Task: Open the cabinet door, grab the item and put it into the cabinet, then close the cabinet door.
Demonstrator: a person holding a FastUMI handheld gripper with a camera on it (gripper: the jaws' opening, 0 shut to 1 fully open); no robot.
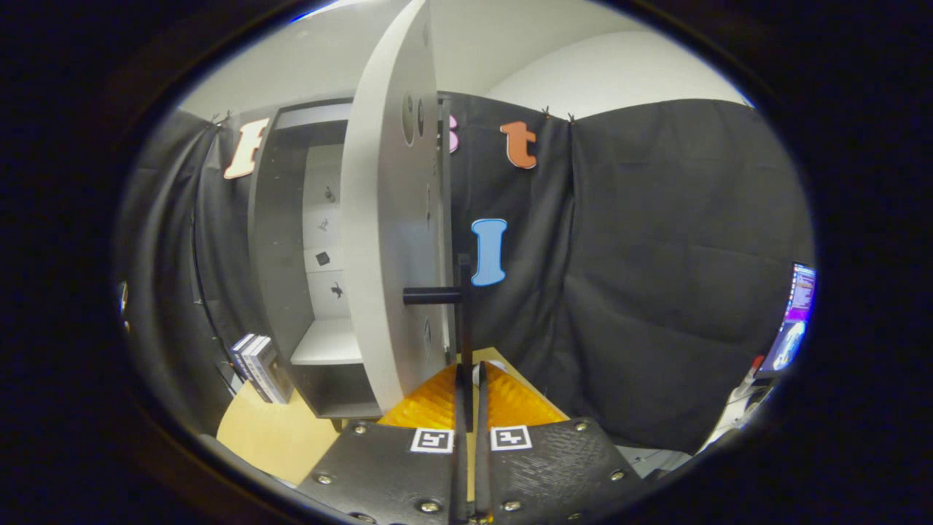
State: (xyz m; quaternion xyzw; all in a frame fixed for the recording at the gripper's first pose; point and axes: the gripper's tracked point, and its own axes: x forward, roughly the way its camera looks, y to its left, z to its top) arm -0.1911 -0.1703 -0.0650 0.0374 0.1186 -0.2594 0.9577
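Observation:
A grey cabinet [280, 240] stands on the table just ahead, and its door [386, 240] is swung open so that I see it nearly edge-on. A dark bar handle [463, 306] sticks out from the door on a short stub. The bar runs down between my fingers. My gripper [470, 375] is shut on this handle, with both fingers pressed close against the bar. Inside the cabinet a pale shelf [328, 343] shows, with nothing on it. A few books [259, 368] stand upright on the table [270, 437], against the cabinet's left side.
Black cloth walls close the booth behind and to the right of the cabinet. A lit monitor [794, 321] stands far off to the right. The wooden table reaches toward me left of my fingers.

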